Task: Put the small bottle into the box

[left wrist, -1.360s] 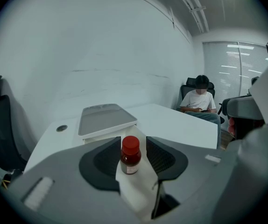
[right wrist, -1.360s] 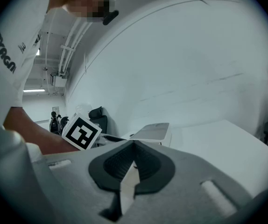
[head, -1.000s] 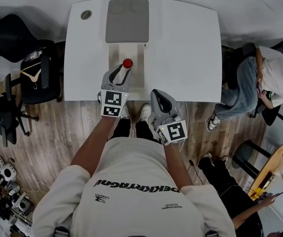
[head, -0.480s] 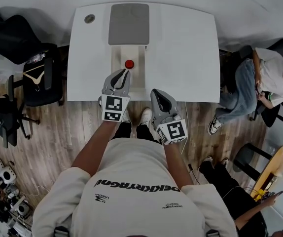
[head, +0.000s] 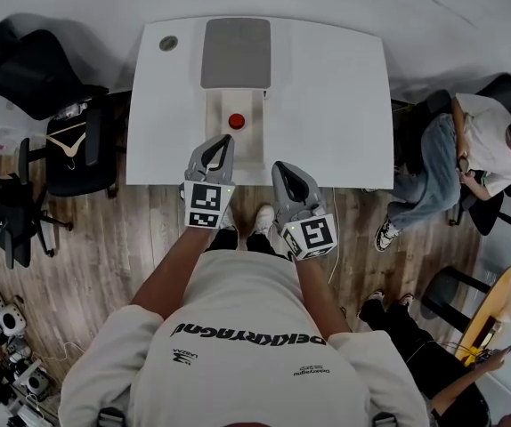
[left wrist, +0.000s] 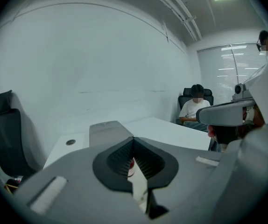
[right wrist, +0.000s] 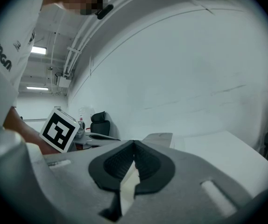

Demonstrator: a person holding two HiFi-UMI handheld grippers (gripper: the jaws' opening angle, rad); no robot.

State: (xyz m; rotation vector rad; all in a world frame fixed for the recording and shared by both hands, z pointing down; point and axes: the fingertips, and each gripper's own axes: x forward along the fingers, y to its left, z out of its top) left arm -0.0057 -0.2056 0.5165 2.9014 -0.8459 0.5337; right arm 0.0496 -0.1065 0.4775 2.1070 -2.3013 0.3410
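A small bottle with a red cap (head: 236, 121) stands upright inside the open white box (head: 214, 123), whose grey lid (head: 236, 53) lies flat behind it on the white table (head: 327, 96). My left gripper (head: 226, 140) is shut and empty, its tips just short of the box's near end. Through its jaws' lower gap in the left gripper view (left wrist: 133, 139) a bit of the bottle (left wrist: 131, 164) shows ahead. My right gripper (head: 279, 165) hangs shut and empty at the table's near edge, and is also closed in its own view (right wrist: 134, 143).
A round grommet (head: 168, 44) sits at the table's far left corner. Black office chairs (head: 37, 69) stand to the left. A seated person (head: 469, 140) is at the right, past the table's end. The person's feet are under the near edge.
The left gripper's jaws have let go of the bottle and closed. The gripper has drawn back toward the near edge. The bottle stays standing in the box. The right gripper has not moved.
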